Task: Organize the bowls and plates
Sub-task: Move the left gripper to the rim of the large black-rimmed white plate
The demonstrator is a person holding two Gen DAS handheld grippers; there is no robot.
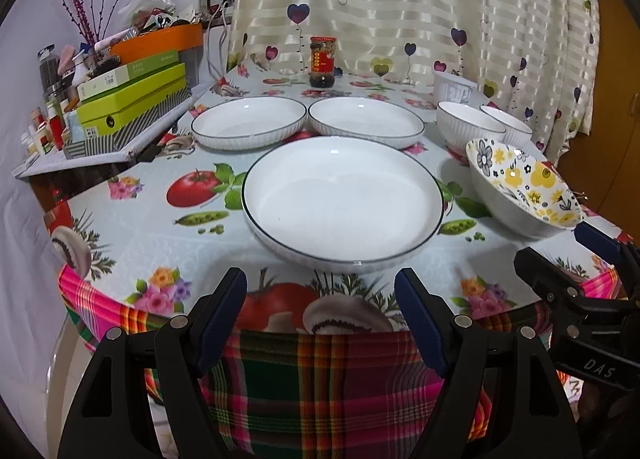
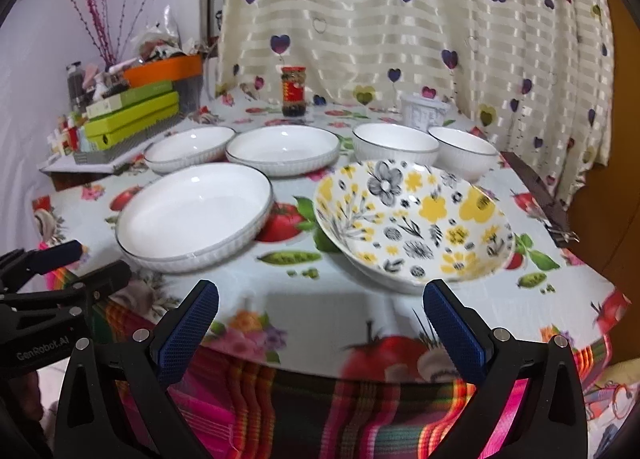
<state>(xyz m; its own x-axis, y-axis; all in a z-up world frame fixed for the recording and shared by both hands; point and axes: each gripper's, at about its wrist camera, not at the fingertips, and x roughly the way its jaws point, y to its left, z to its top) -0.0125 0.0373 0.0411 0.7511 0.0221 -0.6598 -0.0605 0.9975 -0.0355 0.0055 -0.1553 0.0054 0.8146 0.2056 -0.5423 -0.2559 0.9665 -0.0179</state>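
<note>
Three white dark-rimmed plates sit on the fruit-print tablecloth: a near one [image 1: 340,199] [image 2: 196,215] and two behind it [image 1: 248,121] [image 1: 366,121]. A flower-patterned bowl [image 1: 524,191] [image 2: 416,219] stands at the right front. Two white bowls [image 1: 468,129] [image 1: 506,127] stand behind it. My left gripper [image 1: 320,315] is open and empty, just short of the near plate. My right gripper [image 2: 320,323] is open and empty, just short of the flower bowl; it also shows at the right of the left wrist view [image 1: 568,259].
A sauce jar [image 1: 322,61] and a white cup [image 1: 454,89] stand at the back by the curtain. A side shelf with green boxes [image 1: 132,99] and bottles lies to the left. The table's front edge with a plaid cloth [image 1: 320,379] is right below my grippers.
</note>
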